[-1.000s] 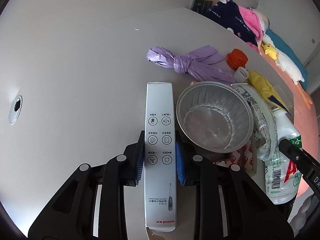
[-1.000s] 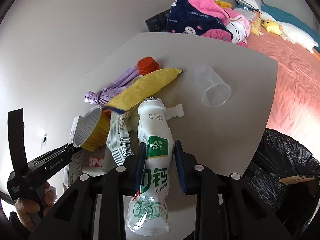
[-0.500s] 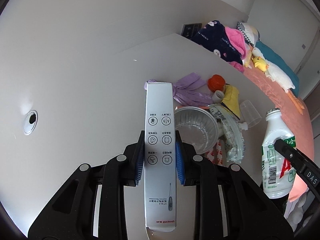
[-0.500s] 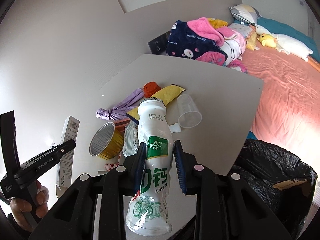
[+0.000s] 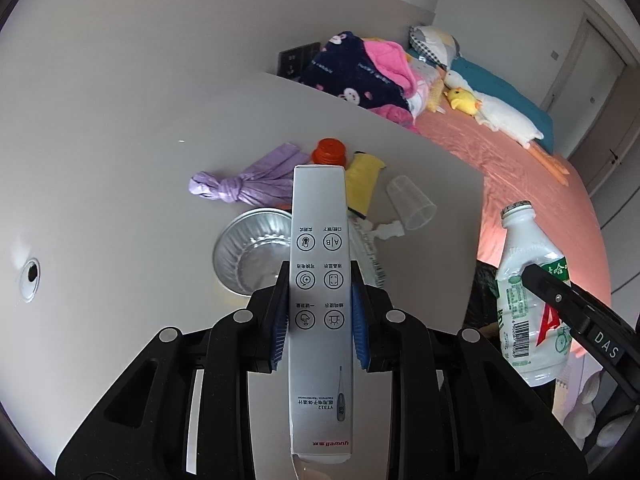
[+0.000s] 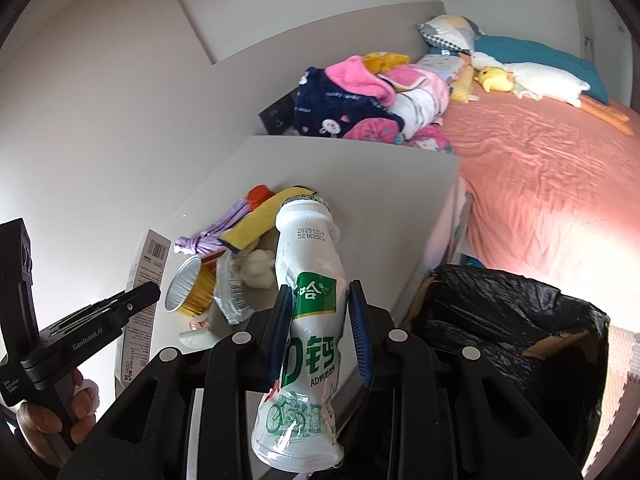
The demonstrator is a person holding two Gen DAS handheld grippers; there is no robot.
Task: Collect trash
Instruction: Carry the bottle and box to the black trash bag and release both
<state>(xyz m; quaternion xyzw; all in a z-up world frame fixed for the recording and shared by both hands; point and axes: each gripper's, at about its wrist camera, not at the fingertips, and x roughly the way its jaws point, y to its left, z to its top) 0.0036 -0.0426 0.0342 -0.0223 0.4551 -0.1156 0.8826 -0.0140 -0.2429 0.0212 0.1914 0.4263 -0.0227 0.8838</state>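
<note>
- The bottle point(image 6: 306, 320) is clamped in the right gripper point(image 6: 320, 332), pads on its labelled middle, mouth pointing away from the hand and base hanging toward the camera; its long axis runs along the fingers, tilted slightly left at the top.
- The box point(image 5: 320, 304), a long thin carton, is pinched across its narrow width by the left gripper point(image 5: 319, 316); its long axis also lies along the fingers, and both ends stick out well past the pads.
- Both pieces are held off the table point(image 6: 384, 208), above its near edge.
- The bin point(image 6: 516, 320), lined with a black bag, stands on the floor just beside the table's near right corner, below and to the right of the bottle.
- My reading: the right hand is the nearer to the bin, so the bottle should go first, swung right and down over the opening; the box has to cross the table corner to get there.
- Since both items are long, I would drop them end-first to clear the rim.
- Left on the table: foil cup point(image 5: 252, 256), purple bag point(image 5: 244, 186), yellow wrapper point(image 5: 360, 180), orange cap point(image 5: 330, 151), clear cup point(image 5: 412, 202).
</note>
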